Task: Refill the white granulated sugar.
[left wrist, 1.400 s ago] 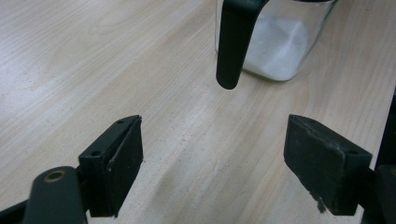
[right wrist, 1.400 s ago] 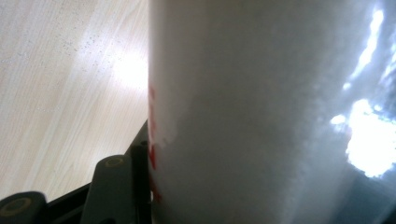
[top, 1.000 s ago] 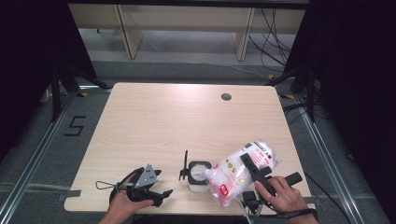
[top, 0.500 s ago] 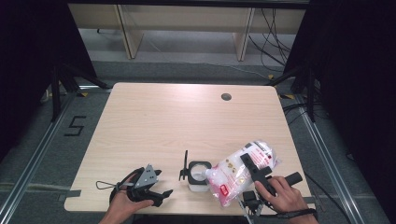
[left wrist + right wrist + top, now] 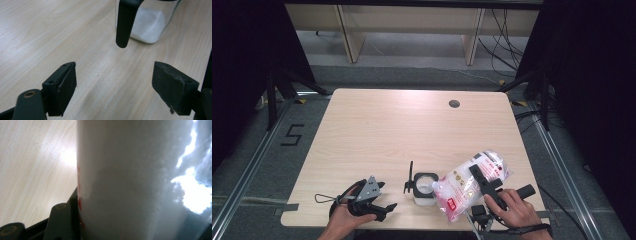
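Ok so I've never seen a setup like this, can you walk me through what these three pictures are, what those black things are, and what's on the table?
A person sits at a wooden table and holds a hand-operated gripper in each hand; there is no robot arm. The wide picture comes from a camera above the table. The other two come from cameras riding on the grippers, looking along their black fingers.

The left gripper rests open on the table, pointing at a glass jar with a black handle and some white grains inside. The right gripper is closed on a plastic bag of white grains with red print, tipped toward the jar. In its own picture that bag sits right against the lens.
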`<state>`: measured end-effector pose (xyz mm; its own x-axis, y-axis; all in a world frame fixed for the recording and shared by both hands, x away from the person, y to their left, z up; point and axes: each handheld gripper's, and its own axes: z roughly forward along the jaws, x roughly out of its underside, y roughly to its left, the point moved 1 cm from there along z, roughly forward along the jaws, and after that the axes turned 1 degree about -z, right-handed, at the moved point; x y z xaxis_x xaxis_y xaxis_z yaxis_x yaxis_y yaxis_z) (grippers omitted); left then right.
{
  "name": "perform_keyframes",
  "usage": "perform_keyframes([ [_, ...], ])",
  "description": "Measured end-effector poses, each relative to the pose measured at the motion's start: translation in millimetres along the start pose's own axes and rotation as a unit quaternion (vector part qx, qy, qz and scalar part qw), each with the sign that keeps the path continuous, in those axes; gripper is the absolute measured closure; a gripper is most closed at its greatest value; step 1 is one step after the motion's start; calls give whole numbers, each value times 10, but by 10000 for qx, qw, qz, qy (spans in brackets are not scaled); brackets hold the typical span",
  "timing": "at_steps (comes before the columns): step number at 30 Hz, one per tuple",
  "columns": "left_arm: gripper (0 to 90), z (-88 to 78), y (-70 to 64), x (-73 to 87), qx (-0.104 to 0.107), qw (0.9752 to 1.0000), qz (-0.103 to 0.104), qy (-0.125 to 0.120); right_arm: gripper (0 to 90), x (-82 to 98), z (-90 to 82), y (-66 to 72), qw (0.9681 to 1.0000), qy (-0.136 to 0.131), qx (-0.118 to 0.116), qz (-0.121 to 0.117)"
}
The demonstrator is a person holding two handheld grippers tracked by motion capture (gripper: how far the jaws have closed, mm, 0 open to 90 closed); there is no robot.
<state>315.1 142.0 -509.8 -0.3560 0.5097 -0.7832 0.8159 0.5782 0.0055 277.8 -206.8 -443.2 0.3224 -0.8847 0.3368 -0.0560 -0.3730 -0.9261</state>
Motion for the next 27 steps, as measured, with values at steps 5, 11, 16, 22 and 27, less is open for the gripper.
perform_keyframes([
  [5,194,-1,1,1,1,10000,6,4,446,-6,2,17,10000,0,-43,59],
  [11,194,-1,4,0,14,10000,33,8,446,-14,8,-15,9998,-68,8,-193],
  [16,194,-4,12,0,-47,10000,55,43,447,-12,6,-14,9998,-70,10,-174],
  [22,194,1,9,-2,-4,10000,61,3,448,-3,4,4,10000,-59,-31,54],
  [27,194,-4,23,-7,-4,9999,172,12,450,6,14,3,9999,-96,-39,34],
])
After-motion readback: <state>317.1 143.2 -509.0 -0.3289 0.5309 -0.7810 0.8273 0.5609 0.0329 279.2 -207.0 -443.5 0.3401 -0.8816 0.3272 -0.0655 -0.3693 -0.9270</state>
